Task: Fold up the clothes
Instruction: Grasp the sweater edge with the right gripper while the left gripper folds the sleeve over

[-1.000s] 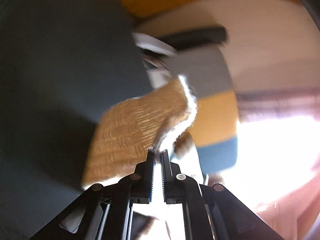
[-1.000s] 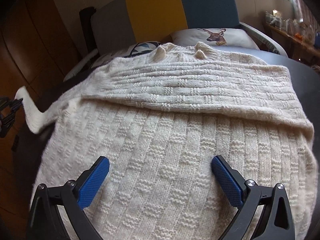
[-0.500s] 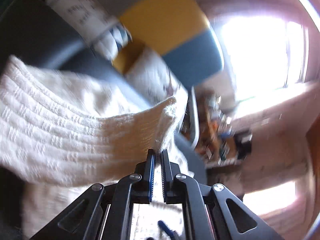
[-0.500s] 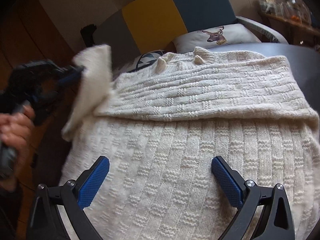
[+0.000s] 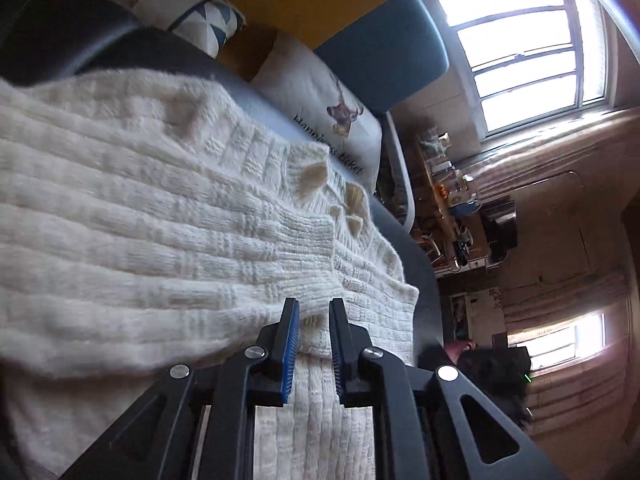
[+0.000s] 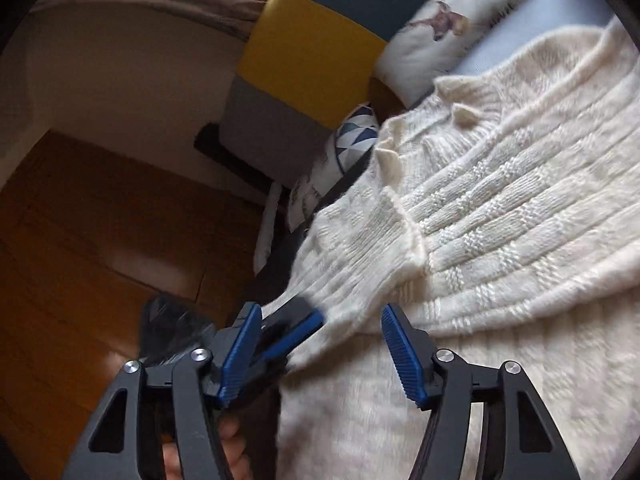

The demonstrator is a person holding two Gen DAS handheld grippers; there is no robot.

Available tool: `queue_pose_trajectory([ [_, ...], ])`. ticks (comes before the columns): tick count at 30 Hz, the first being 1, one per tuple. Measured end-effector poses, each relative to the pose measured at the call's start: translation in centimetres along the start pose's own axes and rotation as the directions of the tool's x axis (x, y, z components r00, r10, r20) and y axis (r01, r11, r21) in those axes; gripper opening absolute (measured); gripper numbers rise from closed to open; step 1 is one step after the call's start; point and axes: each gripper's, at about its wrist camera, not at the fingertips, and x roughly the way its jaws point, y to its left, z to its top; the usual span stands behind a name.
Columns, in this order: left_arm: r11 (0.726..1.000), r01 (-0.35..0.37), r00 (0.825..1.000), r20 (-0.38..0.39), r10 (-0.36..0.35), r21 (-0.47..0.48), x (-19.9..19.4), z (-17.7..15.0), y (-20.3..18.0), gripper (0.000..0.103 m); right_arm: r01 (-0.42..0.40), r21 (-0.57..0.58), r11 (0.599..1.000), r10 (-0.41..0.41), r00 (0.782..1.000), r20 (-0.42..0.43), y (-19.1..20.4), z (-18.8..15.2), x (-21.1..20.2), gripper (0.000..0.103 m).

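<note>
Handling: the cream knitted sweater [image 5: 160, 240] looks thick, soft and floppy, light enough to lift by one edge, and likely to sag and stretch wherever it is not supported; the chunky knit should give the toothed pads good bite, so slipping seems unlikely.
Sweater place: it lies spread over a dark worktop [image 5: 420, 280], with a sleeve [image 6: 380, 248] laid across the body.
Where to hold: the ribbed sleeve cuff and the firmer hems and shoulder seams are, I judge, the best spots, since they gather less than the open knit.
Left tongs [image 5: 314, 308]: nearly closed, with a narrow gap; the sleeve's edge lies at the tips, but I cannot tell whether they are pinching it or have let go.
Right tongs [image 6: 320, 316]: spread wide, released, holding nothing, low over the near left part of the sweater and very close to the left tongs.
Crowding: the two tools almost overlap in the right wrist view, so they may bump.
Around: a deer-print pillow [image 5: 320, 108] and a triangle-print pillow [image 6: 352, 140] lie on a grey, yellow and blue chair [image 6: 304, 48] past the far edge.
Floor: a wooden floor [image 6: 100, 240] lies on the left, where loose knit could slide off.
</note>
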Motion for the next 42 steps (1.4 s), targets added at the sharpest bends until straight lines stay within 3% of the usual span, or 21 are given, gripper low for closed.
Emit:
queue_pose_trajectory([
  [2,1.0,0.018,1.0,0.016,-0.018,-0.008,-2.1,-0.6,1.1,0.013,0.037,0.053,0.998,-0.037,0.999,0.001,-0.8,0.2,1.5,0.064],
  [6,0.998,0.042,0.997,0.062,-0.039,-0.037,-5.8,-2.0,4.2,0.013,0.013,0.108,0.994,-0.017,0.999,0.031,-1.0,-0.2,2.4,0.064],
  [8,0.997,0.05,0.995,0.091,-0.044,-0.063,-7.0,-2.2,5.5,0.013,0.021,0.119,0.993,-0.025,0.999,0.037,-0.8,0.1,3.2,0.058],
  [11,0.995,0.06,0.991,0.121,-0.05,-0.084,-8.6,-2.9,7.6,0.013,0.043,0.158,0.986,-0.05,0.998,0.046,-0.7,0.4,4.9,0.038],
  [13,0.995,0.06,0.99,0.136,-0.049,-0.081,-9.0,-3.2,8.4,0.013,0.135,0.133,0.982,-0.141,0.989,0.037,-0.3,0.3,6.0,0.009],
  [15,0.995,0.052,0.989,0.142,-0.04,-0.085,-9.3,-3.7,9.4,0.013,0.224,0.092,0.97,-0.226,0.974,0.011,0.3,0.1,7.2,0.008],
  [17,0.995,0.039,0.989,0.143,-0.025,-0.093,-9.5,-4.2,10.5,0.013,0.329,-0.051,0.943,-0.329,0.944,-0.001,2.9,0.5,7.9,0.008],
  [19,0.995,0.023,0.989,0.15,-0.008,-0.098,-9.8,-4.6,11.3,0.013,0.42,-0.228,0.878,-0.43,0.903,0.007,6.2,0.9,8.7,0.008],
  [21,0.995,0.022,0.988,0.156,-0.006,-0.102,-9.9,-4.8,11.8,0.013,0.475,-0.419,0.774,-0.506,0.861,0.041,10.0,1.3,9.5,0.008],
  [24,0.995,0.039,0.987,0.161,-0.023,-0.097,-9.4,-4.8,11.4,0.013,0.484,-0.604,0.634,-0.553,0.829,0.084,14.4,2.1,10.0,0.008],
  [26,0.995,0.055,0.986,0.162,-0.041,-0.086,-8.6,-4.5,10.6,0.013,0.477,-0.671,0.568,-0.563,0.819,0.105,17.6,2.7,10.8,0.008],
  [29,0.993,0.068,0.984,0.172,-0.051,-0.093,-6.6,-3.1,9.1,0.013,0.467,-0.747,0.474,-0.585,0.801,0.129,22.2,3.6,11.1,0.008],
  [32,0.993,0.045,0.979,0.202,-0.022,-0.111,-4.7,-1.3,7.9,0.013,0.467,-0.832,0.299,-0.648,0.74,0.183,26.2,3.8,11.3,0.008],
  [35,0.988,0.038,0.972,0.235,-0.002,-0.152,-2.5,0.6,7.5,0.013,0.487,-0.849,0.204,-0.679,0.695,0.236,28.6,4.8,10.8,0.008],
  [41,0.972,0.007,0.964,0.262,0.056,-0.237,-0.5,3.0,9.5,0.013,0.529,-0.848,0.045,-0.749,0.58,0.322,29.8,6.8,9.2,0.008],
  [42,0.97,0.012,0.964,0.262,0.054,-0.244,-0.3,3.2,9.8,0.013,0.541,-0.841,0.02,-0.762,0.552,0.337,29.5,7.1,8.6,0.008],
])
